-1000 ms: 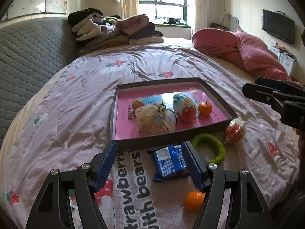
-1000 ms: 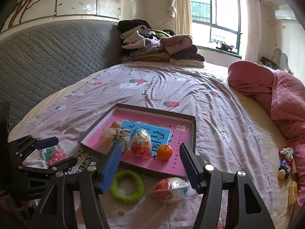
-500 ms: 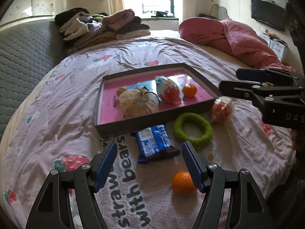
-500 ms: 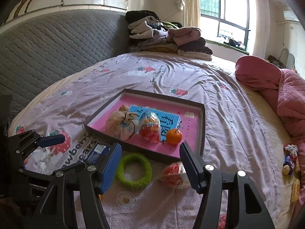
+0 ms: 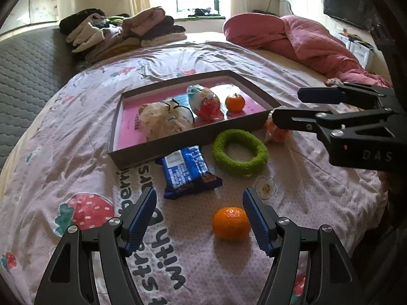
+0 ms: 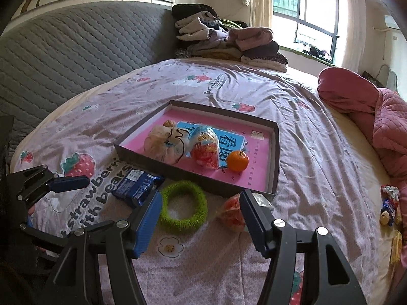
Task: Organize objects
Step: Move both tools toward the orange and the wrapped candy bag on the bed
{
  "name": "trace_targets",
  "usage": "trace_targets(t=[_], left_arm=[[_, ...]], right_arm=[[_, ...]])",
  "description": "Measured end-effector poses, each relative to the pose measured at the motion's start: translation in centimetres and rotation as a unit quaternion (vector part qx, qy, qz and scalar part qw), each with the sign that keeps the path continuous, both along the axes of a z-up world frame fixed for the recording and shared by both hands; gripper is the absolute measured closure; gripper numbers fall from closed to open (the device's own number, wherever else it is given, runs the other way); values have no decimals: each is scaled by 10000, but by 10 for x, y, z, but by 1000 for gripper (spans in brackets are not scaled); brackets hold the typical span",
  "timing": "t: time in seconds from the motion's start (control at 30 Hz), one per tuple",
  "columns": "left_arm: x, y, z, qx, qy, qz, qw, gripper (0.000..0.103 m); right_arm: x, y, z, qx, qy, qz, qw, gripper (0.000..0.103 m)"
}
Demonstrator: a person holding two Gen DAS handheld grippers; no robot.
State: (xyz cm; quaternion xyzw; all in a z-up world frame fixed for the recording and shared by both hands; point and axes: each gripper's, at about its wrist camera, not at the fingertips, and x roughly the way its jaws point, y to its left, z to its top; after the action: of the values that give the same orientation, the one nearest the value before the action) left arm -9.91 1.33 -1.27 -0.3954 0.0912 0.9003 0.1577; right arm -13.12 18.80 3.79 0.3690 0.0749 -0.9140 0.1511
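there, both grippers (image 5: 199,217) (image 6: 199,219) wide apart

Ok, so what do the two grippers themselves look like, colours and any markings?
Both match: the left gripper and right gripper have black angular frames with triangular cut-outs, silver screw heads and ribbed blue pads on the fingers. The right one's body carries faint embossed letters, "DAS".

1. Bedsheet (image 5: 76,132): pale lilac, printed with red strawberries and black lettering.
2. Tray (image 5: 193,137): dark brown walls, pink floor.
3. Ring (image 5: 240,152): fuzzy green.
4. Snack packet (image 5: 188,170): blue.
5. Tangerine (image 5: 231,223): orange.
6. Quilt (image 5: 292,38): pink.
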Motion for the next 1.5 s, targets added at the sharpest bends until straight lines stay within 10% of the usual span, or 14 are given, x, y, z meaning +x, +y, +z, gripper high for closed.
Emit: trace_targets(t=[1.5], left_arm=[[-5,10,-31,146,-721,-240,9970,31]], right_arm=[[-14,28,-30,-122,-578,-492,9970,40]])
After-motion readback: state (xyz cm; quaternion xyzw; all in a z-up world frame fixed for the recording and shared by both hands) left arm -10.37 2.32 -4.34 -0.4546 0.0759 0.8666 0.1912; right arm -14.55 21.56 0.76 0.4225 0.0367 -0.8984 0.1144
